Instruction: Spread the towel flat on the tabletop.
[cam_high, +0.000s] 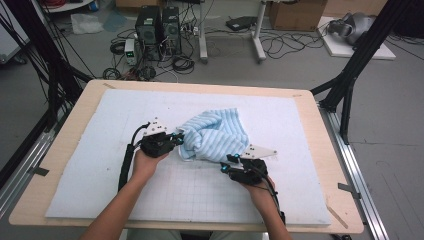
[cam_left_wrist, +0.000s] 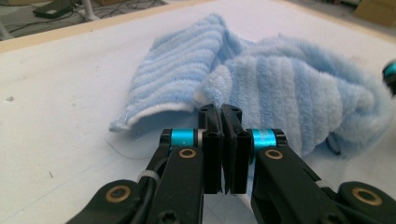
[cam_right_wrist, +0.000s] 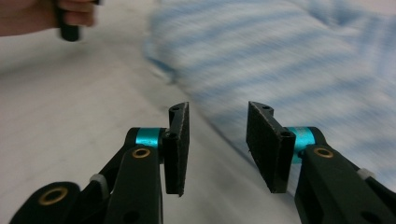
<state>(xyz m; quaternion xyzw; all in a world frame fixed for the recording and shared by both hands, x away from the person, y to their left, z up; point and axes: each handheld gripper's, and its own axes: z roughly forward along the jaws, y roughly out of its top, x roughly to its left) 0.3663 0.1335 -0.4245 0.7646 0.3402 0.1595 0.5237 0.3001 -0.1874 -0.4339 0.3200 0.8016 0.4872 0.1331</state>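
**Left gripper pinches towel edge; right gripper approaches open**

The left gripper (cam_left_wrist: 219, 122), jaws closed, nips the near edge of the striped blue towel (cam_high: 215, 135), which lies crumpled at its three o'clock. The right gripper (cam_right_wrist: 217, 135), jaws parted and empty, sits near the towel's corner, cloth at its twelve o'clock.

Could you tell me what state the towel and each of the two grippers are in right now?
Towel: crumpled in a heap on the white mat, not spread flat, one corner at the left gripper's tips.
Left gripper: jaws shut; whether they pinch the towel's edge cannot be told.
Right gripper: jaws open, nothing between them, pointed at the towel and short of it.
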